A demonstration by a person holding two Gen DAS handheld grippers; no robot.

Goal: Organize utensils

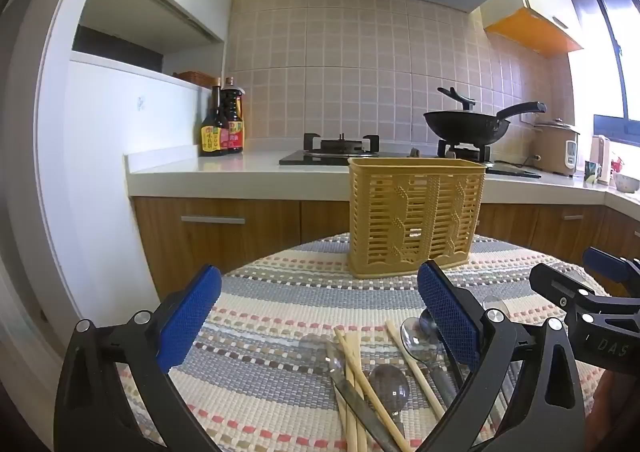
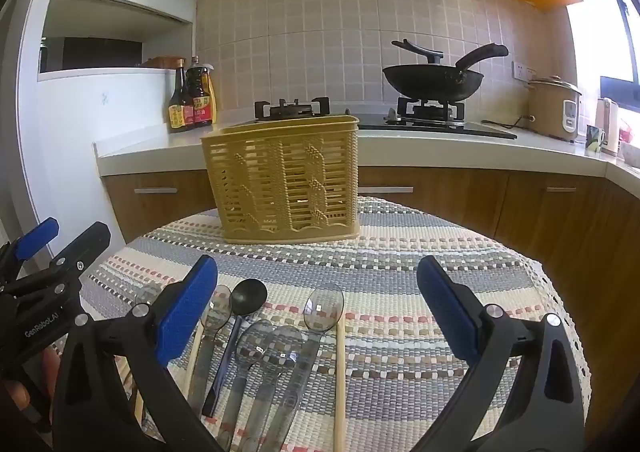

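Note:
A yellow slatted utensil basket (image 1: pixel 414 218) stands upright at the far side of the striped tablecloth; it also shows in the right wrist view (image 2: pixel 282 182). Clear plastic spoons (image 2: pixel 323 310), a black spoon (image 2: pixel 249 297) and wooden chopsticks (image 2: pixel 340 376) lie loose on the cloth in front of it. In the left wrist view the spoons (image 1: pixel 390 382) and chopsticks (image 1: pixel 360 368) lie between and under the fingers. My left gripper (image 1: pixel 320 316) is open and empty above them. My right gripper (image 2: pixel 316 312) is open and empty over the spoons.
The round table's edge (image 2: pixel 560 284) curves close on the right. Behind are a counter with a gas hob (image 2: pixel 294 110), a black wok (image 2: pixel 434 82), sauce bottles (image 2: pixel 192 98) and a rice cooker (image 2: pixel 554 108).

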